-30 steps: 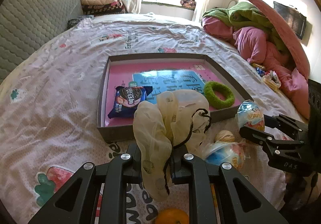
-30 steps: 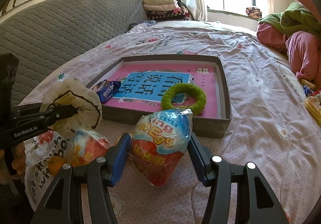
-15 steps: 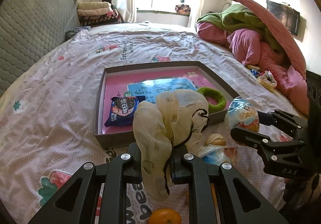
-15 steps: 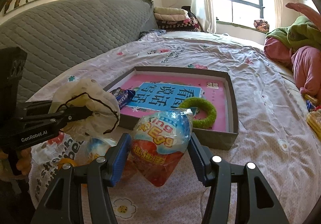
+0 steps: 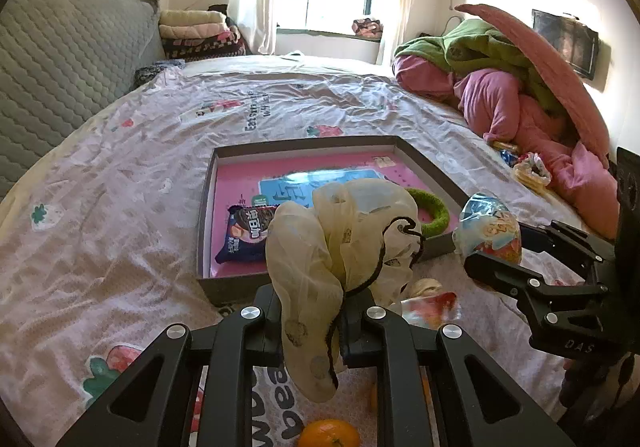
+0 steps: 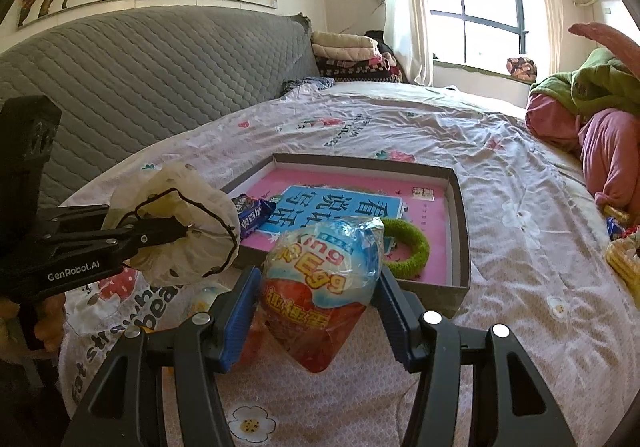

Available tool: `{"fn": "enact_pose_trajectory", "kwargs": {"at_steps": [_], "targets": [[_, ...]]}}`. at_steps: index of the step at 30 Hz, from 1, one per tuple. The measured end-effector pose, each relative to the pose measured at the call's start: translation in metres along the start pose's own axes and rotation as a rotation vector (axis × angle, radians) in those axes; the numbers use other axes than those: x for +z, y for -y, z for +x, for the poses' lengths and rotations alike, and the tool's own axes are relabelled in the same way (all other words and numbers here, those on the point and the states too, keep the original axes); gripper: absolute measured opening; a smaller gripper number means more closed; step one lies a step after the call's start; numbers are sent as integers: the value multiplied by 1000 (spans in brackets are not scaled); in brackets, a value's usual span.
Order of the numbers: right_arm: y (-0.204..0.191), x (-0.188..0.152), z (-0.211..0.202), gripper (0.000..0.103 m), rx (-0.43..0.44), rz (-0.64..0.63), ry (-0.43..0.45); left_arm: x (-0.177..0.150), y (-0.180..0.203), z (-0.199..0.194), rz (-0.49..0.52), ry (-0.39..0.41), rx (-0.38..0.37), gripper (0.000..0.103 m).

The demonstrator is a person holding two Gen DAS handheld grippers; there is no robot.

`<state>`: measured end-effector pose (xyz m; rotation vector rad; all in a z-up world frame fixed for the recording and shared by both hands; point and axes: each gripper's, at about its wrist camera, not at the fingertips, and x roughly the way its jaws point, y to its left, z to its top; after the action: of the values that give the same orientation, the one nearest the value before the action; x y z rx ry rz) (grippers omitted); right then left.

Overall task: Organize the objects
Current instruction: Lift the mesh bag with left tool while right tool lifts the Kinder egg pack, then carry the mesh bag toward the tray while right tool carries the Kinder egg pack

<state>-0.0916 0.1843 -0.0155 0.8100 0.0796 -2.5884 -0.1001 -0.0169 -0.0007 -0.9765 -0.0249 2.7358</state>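
My left gripper (image 5: 312, 311) is shut on a cream gauze scrunchie (image 5: 344, 247) and holds it above the bed, in front of the grey box (image 5: 204, 207). It also shows in the right wrist view (image 6: 176, 231). My right gripper (image 6: 316, 307) is shut on a wrapped toy egg (image 6: 324, 283), raised just before the box's (image 6: 460, 215) near wall. The egg shows at the right in the left wrist view (image 5: 490, 231). In the box lie a blue cookie packet (image 5: 246, 235) and a green ring (image 5: 434, 211).
An orange (image 5: 328, 433) and another wrapped egg (image 5: 430, 307) lie on a printed plastic bag (image 6: 104, 311) below the grippers. Pink and green bedding (image 5: 520, 87) is piled at the right. Snack packets (image 5: 528, 171) lie beside it. A grey headboard (image 6: 140, 79) stands at the left.
Both grippers have risen with their loads. The box and the things on the bed now sit lower and farther away in both views.
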Motion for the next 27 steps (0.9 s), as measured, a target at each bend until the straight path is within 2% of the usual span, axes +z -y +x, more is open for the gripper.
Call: {"fn": "enact_pose_trajectory", "kwargs": {"at_steps": [18,27], "targets": [[-1,7,-12,58,-17,-19,53,8,0,-9,-5,35,13,18],[-5,11,-21,58,-23,-42,100,11,6,-19,23,83,10,18]]}}
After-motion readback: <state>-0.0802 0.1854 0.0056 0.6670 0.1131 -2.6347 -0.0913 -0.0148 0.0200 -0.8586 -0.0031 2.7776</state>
